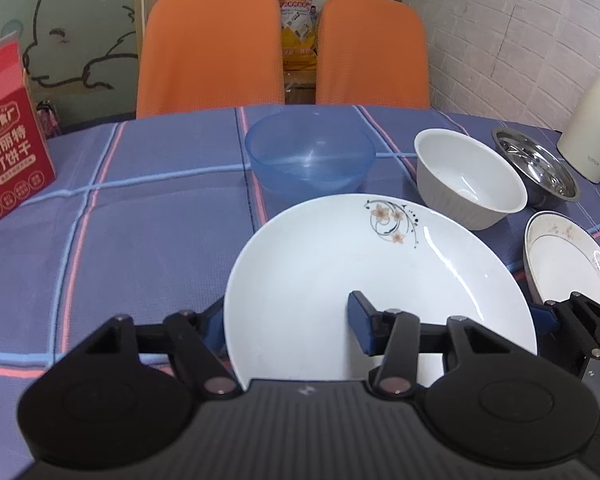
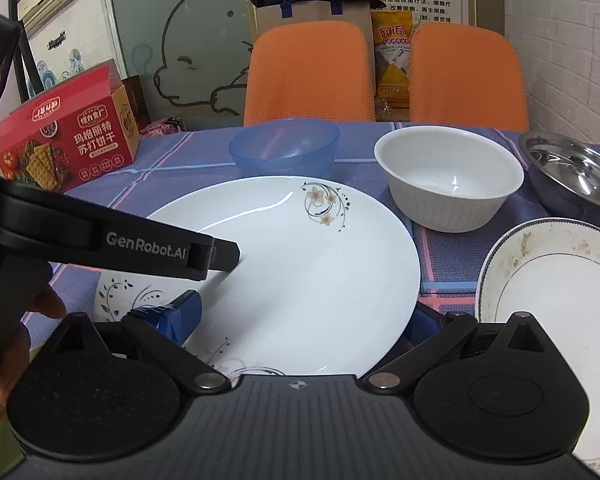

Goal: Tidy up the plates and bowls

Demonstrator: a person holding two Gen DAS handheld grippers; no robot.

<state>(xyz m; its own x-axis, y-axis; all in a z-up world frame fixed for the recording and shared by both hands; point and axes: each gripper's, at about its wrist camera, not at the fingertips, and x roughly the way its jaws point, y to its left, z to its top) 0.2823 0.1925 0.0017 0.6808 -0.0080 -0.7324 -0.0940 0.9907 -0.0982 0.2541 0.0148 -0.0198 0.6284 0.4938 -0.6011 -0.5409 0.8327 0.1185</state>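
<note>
A large white plate with an orange flower print [image 1: 340, 280] [image 2: 300, 272] rests on a second plate with a dark vine pattern [image 2: 114, 292]. My left gripper [image 1: 288, 324] is open at the plate's left rim, one pad outside the edge and the other over the plate; from the right wrist its finger [image 2: 216, 256] reaches in from the left. My right gripper [image 2: 300, 322] is open wide at the near rim, its right pad hidden under the plate. Behind stand a blue plastic bowl [image 1: 310, 156] [image 2: 284, 148], a white ribbed bowl [image 1: 468, 178] [image 2: 448, 176] and a steel bowl [image 1: 536, 168] [image 2: 572, 172].
A stained gold-rimmed plate [image 1: 568, 264] [image 2: 552, 280] lies at the right. A red cracker box [image 1: 8, 152] [image 2: 68, 136] stands at the left on the checked tablecloth [image 1: 140, 240]. A cream kettle [image 1: 588, 128] is far right. Two orange chairs [image 1: 210, 48] back the table. A hand [image 2: 8, 360] shows lower left.
</note>
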